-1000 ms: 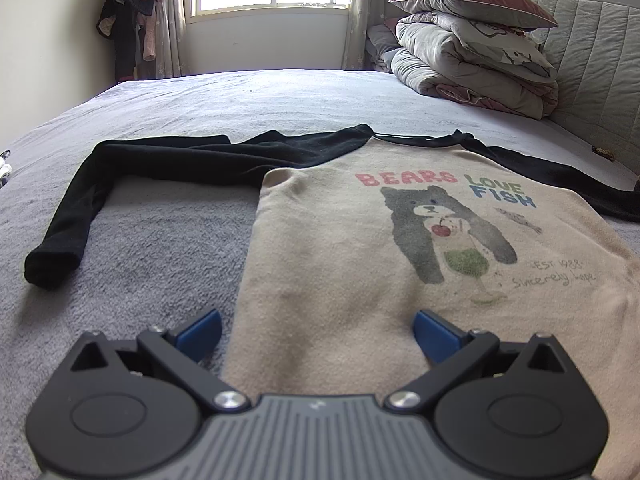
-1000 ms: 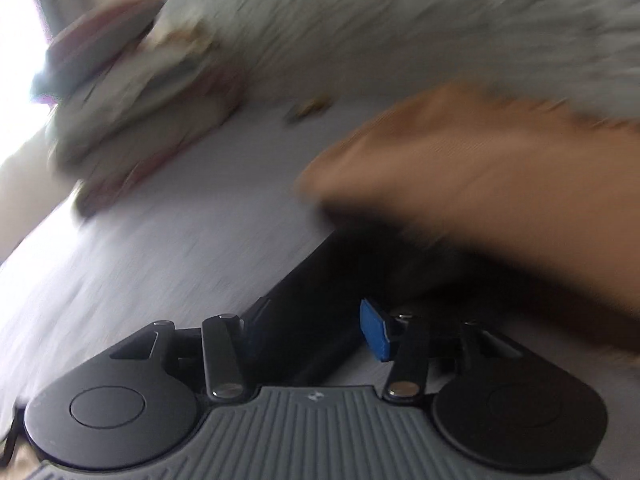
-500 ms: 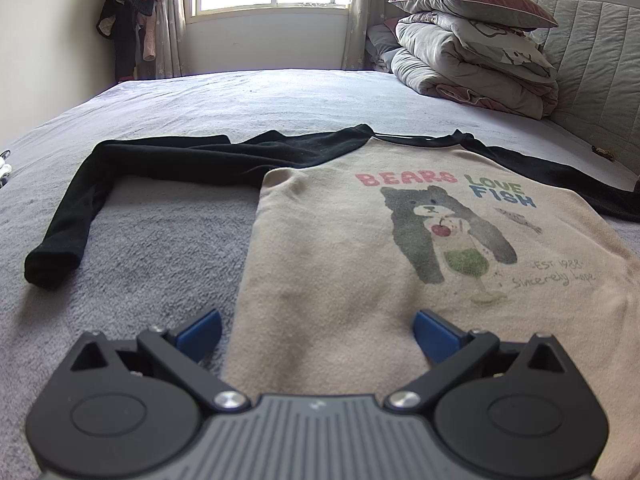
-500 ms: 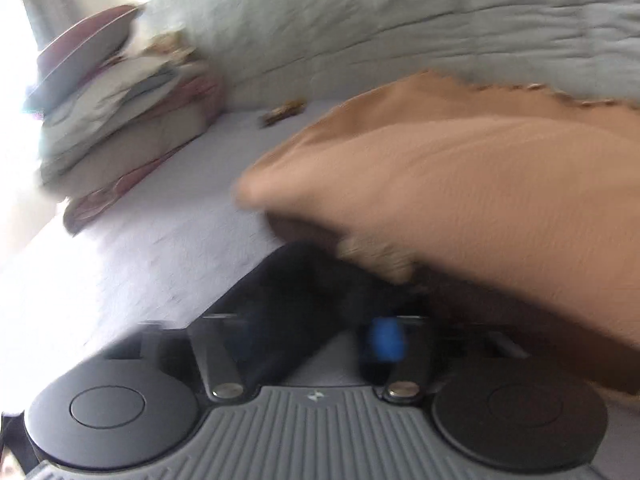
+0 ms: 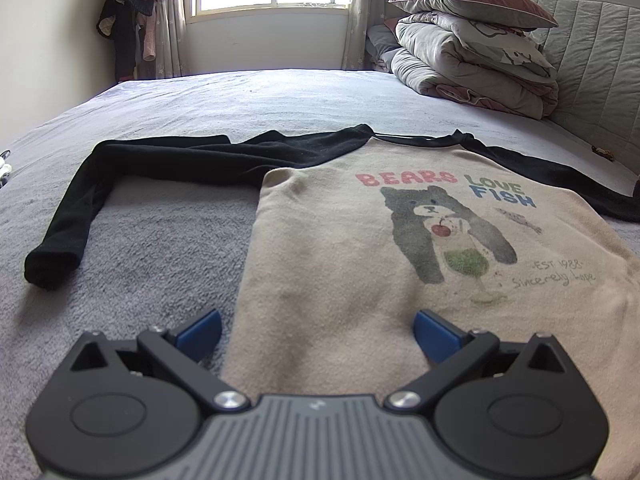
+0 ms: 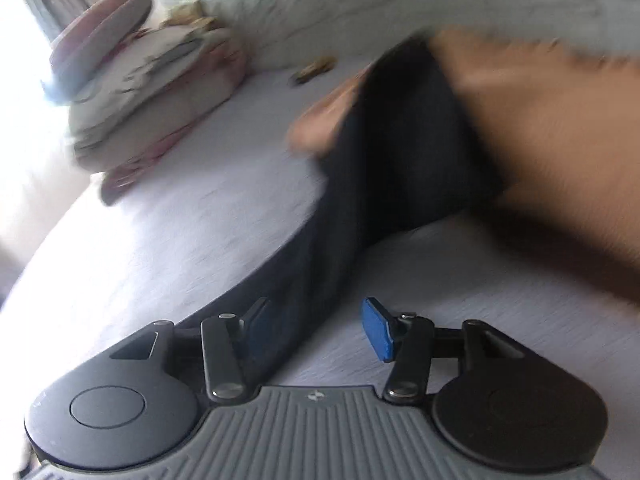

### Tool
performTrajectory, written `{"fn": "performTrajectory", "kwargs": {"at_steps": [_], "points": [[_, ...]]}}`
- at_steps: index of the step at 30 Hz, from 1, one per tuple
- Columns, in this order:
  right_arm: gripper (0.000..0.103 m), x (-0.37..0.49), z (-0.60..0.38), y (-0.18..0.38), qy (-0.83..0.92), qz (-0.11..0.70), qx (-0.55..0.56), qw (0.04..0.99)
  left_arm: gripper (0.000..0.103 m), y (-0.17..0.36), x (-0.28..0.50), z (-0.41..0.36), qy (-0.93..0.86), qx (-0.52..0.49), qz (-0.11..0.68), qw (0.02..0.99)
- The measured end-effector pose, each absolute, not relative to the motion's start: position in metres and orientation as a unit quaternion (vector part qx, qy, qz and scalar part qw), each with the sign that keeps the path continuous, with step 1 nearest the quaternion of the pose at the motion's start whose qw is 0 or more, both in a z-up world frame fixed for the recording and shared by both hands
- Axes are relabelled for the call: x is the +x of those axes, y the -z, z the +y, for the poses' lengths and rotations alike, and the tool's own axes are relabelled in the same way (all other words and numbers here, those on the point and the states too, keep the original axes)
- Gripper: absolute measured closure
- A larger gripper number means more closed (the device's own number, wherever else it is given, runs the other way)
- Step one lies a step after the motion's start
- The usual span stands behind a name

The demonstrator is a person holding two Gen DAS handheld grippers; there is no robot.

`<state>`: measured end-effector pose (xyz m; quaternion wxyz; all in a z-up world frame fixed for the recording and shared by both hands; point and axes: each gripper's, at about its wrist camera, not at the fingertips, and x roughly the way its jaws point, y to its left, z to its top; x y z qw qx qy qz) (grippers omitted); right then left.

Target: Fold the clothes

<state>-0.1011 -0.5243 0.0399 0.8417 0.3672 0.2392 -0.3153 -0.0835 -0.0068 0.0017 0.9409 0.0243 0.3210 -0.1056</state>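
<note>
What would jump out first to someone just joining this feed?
The beige sweatshirt with its bear print lies flat on the grey bed, one black sleeve stretched out to the left, the left gripper open at its hem. At the bed's far right corner sits a stack of folded bedding. The right gripper has just been opening, the other black sleeve between its fingers.
</note>
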Motion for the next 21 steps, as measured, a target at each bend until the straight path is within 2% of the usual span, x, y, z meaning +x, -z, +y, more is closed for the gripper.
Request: {"fn": "performTrajectory", "kwargs": {"at_steps": [8,15,16,17,18,19,21], "points": [[0.048,-0.093,-0.525,-0.038,0.318,0.245,0.34,0.85,0.0,-0.002,-0.084,-0.007,0.105,0.024,0.321,0.941],[0.045,-0.094,-0.532,-0.02,0.32,0.201,0.413,0.829,0.0,-0.002,-0.083,-0.007,0.105,0.024,0.321,0.941],[0.05,-0.088,-0.532,-0.021,0.321,0.204,0.39,0.838,0.0,-0.002,-0.083,-0.007,0.106,0.024,0.321,0.941],[0.06,-0.082,-0.532,-0.023,0.326,0.21,0.362,0.848,0.0,-0.002,-0.083,-0.007,0.106,0.024,0.321,0.941],[0.091,-0.075,-0.526,-0.029,0.343,0.223,0.31,0.858,0.0,-0.002,-0.083,-0.007,0.105,0.024,0.321,0.941],[0.094,-0.073,-0.517,-0.037,0.343,0.222,0.27,0.872,0.0,-0.002,-0.083,-0.007,0.105,0.024,0.321,0.941],[0.094,-0.075,-0.498,-0.057,0.316,0.194,0.236,0.898,0.0,-0.001,-0.083,-0.007,0.105,0.024,0.321,0.941]]}}
